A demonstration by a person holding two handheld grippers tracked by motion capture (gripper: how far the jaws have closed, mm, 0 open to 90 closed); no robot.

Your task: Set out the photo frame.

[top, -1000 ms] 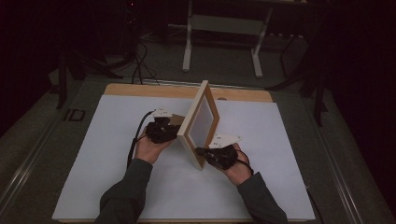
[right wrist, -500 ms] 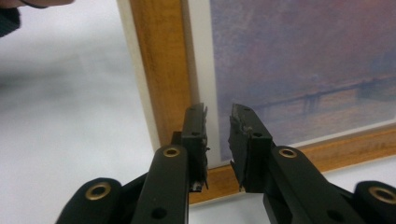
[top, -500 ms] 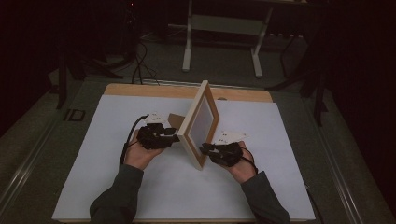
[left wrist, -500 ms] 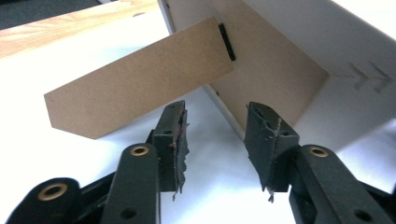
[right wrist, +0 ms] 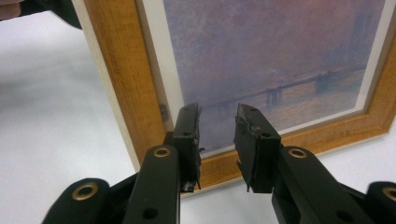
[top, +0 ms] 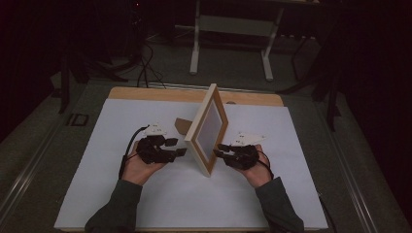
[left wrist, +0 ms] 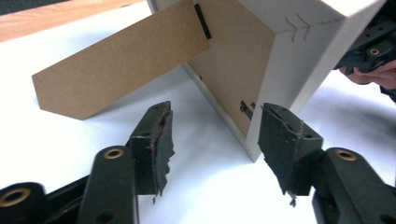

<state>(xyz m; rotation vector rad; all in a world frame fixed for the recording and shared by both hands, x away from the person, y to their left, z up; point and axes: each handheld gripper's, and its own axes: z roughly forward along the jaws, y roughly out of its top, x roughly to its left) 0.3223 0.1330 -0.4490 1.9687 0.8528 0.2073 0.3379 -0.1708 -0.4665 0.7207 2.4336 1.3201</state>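
Behind the picture frame point(top: 206, 131), its stand point(top: 182, 125) shows only partly.

Dim room w/ dark floor point(top: 233, 63), white sheet point(top: 97, 160) on wooden table point(top: 145, 93), white-legged stand point(top: 231, 43) behind, black cables point(top: 143, 68) on floor, far bkgd near black — prob. unlit.

The high view is pretty dim overall, and the room behind the table point(top: 121, 121) sinks into near black with a reddish murk. The white tabletop comes out grey and a bit grainy. The two gripper views are way brighter, the white surface almost blown out. In those, the black jaws up close look soft, and the picture frame point(right wrist: 116, 84) casts a gentle shadow.
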